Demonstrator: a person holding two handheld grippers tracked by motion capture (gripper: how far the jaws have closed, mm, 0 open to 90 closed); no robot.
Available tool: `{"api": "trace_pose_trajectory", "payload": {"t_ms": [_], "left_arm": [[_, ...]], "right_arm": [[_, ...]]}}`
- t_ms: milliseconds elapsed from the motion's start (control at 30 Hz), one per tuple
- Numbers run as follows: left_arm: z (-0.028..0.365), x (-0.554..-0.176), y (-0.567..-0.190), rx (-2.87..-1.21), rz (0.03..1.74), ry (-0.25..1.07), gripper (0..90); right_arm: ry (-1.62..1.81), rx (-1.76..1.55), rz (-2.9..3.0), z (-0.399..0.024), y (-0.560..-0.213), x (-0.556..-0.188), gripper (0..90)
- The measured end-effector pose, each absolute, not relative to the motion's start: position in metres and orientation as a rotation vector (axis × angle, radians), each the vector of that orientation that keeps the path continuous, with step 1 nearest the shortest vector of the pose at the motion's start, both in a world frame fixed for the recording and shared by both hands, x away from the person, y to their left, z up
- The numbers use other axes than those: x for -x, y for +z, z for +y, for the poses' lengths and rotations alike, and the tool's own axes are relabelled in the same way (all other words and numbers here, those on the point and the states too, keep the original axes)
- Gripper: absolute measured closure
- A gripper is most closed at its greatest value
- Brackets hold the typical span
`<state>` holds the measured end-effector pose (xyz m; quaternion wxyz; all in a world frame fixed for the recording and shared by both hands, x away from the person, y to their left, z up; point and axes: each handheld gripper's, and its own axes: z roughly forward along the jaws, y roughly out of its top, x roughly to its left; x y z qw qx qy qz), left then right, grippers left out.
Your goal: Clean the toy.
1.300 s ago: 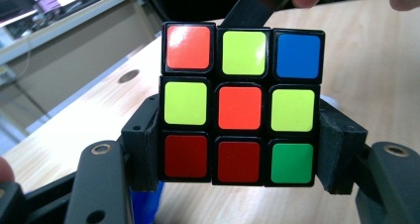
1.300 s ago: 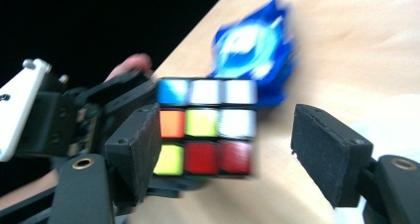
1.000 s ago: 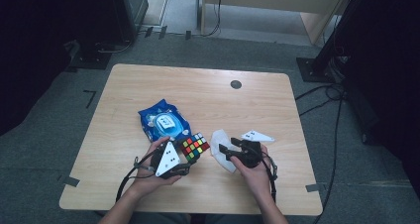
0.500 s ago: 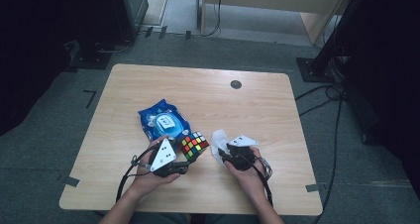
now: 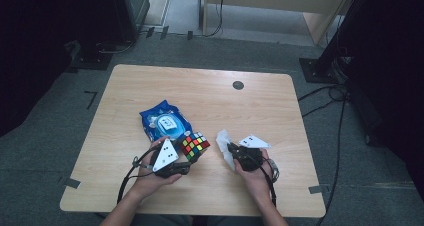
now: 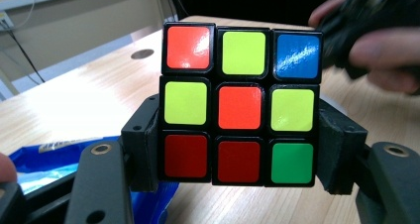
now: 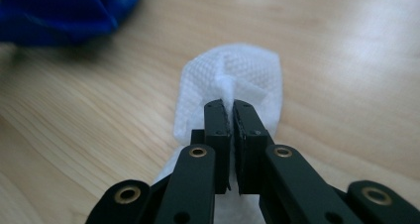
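A scrambled colour cube [image 5: 195, 146] is held just above the wooden table [image 5: 280, 116], with my left gripper [image 5: 187, 156] shut on its two sides. In the left gripper view the cube [image 6: 240, 107] shows red, yellow, blue and green squares, and the pads [image 6: 143, 149] press its lower rows. My right gripper [image 5: 231, 148] lies low on the table to the cube's right. Its jaws have just been closing and now pinch a raised fold of a white mesh wipe [image 5: 223, 138]. In the right gripper view the wipe [image 7: 237, 70] bunches up at the gripper's [image 7: 232, 107] tips.
A blue pack of wet wipes [image 5: 165, 122] lies just behind the cube, near the left hand. A small dark round cap [image 5: 238, 85] is set into the table's far side. The person's hands come in over the near edge.
The right gripper's jaws have closed onto the white wipe, and its middle has bunched into a fold. The left gripper and the cube have stayed put.
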<state>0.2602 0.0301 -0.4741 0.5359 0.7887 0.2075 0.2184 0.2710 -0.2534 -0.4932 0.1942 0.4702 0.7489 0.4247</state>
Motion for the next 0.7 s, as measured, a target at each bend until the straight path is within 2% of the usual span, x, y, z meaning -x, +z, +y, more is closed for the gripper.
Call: {"api": "trace_pose_trajectory", "payload": {"t_ms": [300,400,567,700], "left_arm": [[0.022,-0.257,-0.478,-1.906,0.463,0.5,34.2],[0.017,-0.253,-0.478,-1.902,0.439,0.493,34.2],[0.014,-0.249,-0.476,-1.894,0.408,0.488,34.2],[0.015,-0.245,-0.471,-1.863,0.396,0.491,34.2]], "right_arm": [[1.528,-1.174,1.969,-0.249,-0.44,-0.243,88.1],[1.655,-1.028,1.984,-0.232,-0.42,-0.227,88.1],[1.681,-0.969,2.018,-0.22,-0.416,-0.22,88.0],[1.656,-1.003,2.053,-0.216,-0.428,-0.225,87.8]]}}
